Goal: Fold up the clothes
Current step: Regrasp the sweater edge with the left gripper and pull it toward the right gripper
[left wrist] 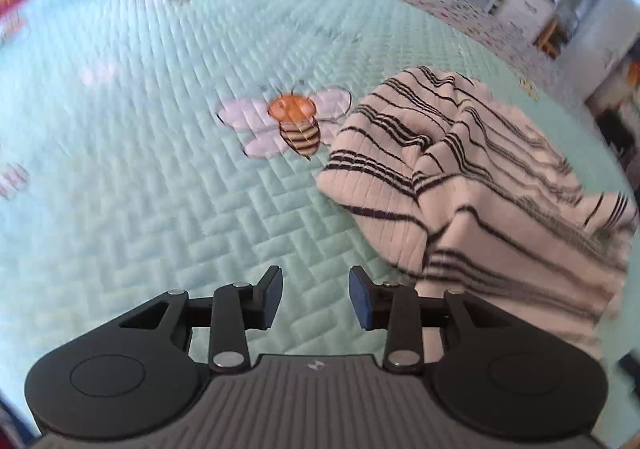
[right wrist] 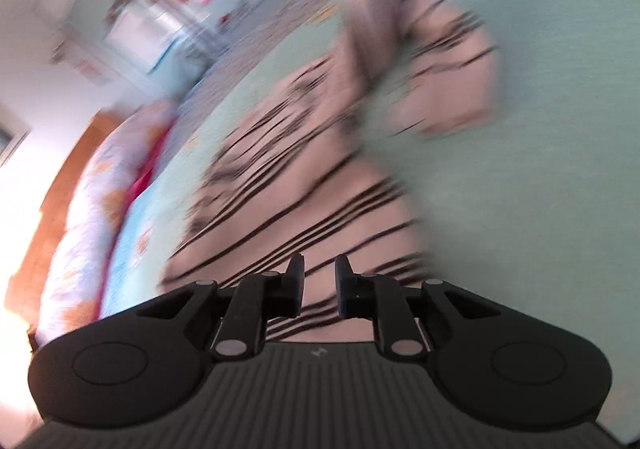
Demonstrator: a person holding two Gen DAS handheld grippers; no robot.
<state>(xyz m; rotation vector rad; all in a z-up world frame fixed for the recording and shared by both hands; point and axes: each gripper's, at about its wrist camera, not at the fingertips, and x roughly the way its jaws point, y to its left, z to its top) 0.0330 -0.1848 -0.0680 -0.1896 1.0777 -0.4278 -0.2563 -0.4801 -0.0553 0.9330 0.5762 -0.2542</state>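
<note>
Striped garment [left wrist: 472, 185] lies crumpled on the mint quilted bed cover [left wrist: 160, 169], just right of the bee print [left wrist: 296, 125]. Left tongs [left wrist: 316, 297] wide open, empty, over bare quilt just left of the garment's near edge. Right tongs [right wrist: 319, 285] part open, nothing gripped, low over the garment's near end [right wrist: 320, 209]. Right view heavily blurred.

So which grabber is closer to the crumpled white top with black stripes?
The right gripper. Its open fingers sit right over the crumpled white knitted top with black stripes. The left gripper hovers open over the mint quilted bedspread, with the top off to its right.
</note>
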